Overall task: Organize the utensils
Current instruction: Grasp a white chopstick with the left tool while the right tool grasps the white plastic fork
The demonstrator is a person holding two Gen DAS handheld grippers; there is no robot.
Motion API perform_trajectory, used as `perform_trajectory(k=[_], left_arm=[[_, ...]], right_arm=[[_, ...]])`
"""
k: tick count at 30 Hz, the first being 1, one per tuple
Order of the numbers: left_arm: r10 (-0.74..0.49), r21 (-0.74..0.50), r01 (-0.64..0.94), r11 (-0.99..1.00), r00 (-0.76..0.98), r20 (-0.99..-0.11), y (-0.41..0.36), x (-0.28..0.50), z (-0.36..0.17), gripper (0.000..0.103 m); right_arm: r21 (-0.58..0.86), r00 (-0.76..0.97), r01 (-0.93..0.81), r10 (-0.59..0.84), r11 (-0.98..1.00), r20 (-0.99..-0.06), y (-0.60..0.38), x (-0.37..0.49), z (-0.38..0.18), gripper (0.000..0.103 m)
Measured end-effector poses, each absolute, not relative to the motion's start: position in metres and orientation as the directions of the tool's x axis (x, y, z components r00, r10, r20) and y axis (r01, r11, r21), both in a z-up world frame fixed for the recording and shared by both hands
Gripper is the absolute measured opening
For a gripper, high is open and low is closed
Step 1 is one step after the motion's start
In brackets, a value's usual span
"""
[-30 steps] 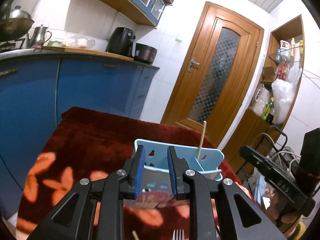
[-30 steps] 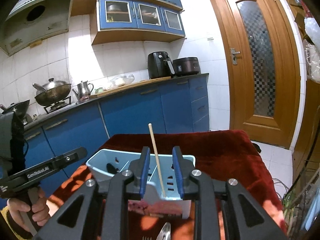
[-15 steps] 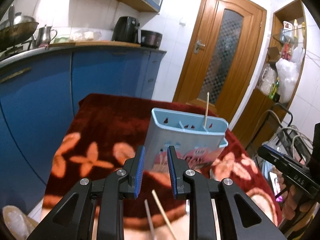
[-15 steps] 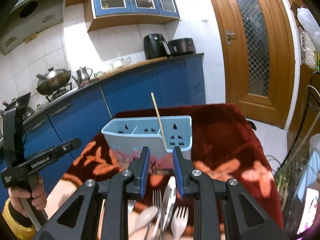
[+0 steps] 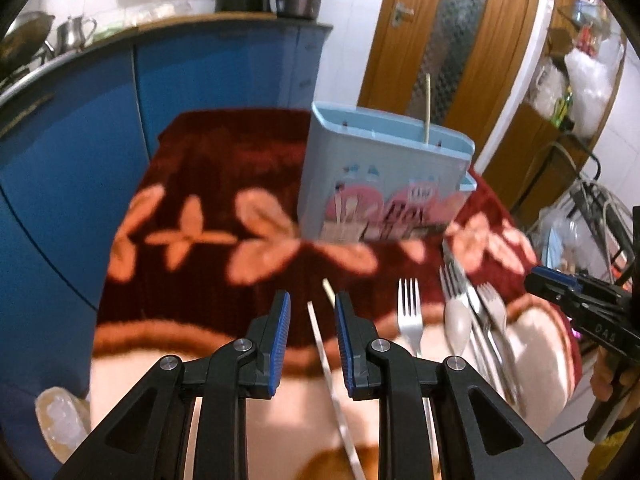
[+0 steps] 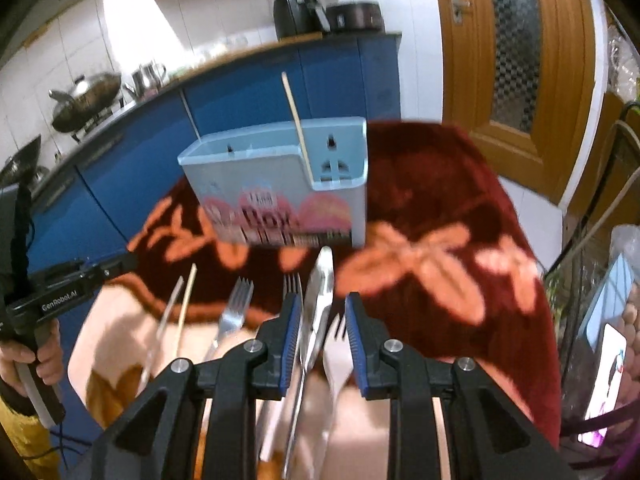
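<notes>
A light blue utensil holder (image 5: 380, 176) stands on the red flowered cloth, with one wooden chopstick (image 5: 427, 108) upright in its right compartment; it also shows in the right wrist view (image 6: 280, 184). My left gripper (image 5: 310, 336) is open and empty, above a chopstick (image 5: 328, 368) lying on the cloth. Forks (image 5: 409, 312) and spoons (image 5: 456, 316) lie to its right. My right gripper (image 6: 322, 340) is open and empty, above a metal knife (image 6: 320, 304) and a white fork (image 6: 338, 356).
The red cloth (image 6: 432, 208) covers the table. Blue kitchen cabinets (image 5: 200, 72) stand behind it, a wooden door (image 6: 516, 40) at the back right. The left gripper shows at the left of the right wrist view (image 6: 72, 284). A phone (image 6: 604, 360) lies at the right.
Both grippers have tilted down and drawn back from the holder. The loose utensils on the near cloth have come into view under them. Both stay open.
</notes>
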State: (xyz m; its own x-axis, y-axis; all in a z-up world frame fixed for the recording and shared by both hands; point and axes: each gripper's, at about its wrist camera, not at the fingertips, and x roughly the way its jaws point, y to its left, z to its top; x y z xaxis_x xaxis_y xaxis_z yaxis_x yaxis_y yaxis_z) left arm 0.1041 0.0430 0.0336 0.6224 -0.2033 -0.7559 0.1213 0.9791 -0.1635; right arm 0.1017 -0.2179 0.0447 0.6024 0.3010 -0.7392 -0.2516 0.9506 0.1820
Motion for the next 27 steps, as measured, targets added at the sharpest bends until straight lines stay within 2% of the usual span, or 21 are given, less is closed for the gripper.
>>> perform_trajectory(k=[14,27], left_arm=[[-0.223,-0.173,0.149,0.974,0.460,-0.859,0.033,0.109,0.001,0.023],[-0.228,-0.181,0.161,0.970,0.356,-0.906,0.028,0.124,-0.015,0.023]], right_arm=[[0.178,0.385,-0.255,0.269,0.950,-0.883,-0.217,0.109,0.007,0.026],[0.229,0.300,-0.244,0.297,0.942,-0.906,-0.218,0.132,-0.007,0.026]])
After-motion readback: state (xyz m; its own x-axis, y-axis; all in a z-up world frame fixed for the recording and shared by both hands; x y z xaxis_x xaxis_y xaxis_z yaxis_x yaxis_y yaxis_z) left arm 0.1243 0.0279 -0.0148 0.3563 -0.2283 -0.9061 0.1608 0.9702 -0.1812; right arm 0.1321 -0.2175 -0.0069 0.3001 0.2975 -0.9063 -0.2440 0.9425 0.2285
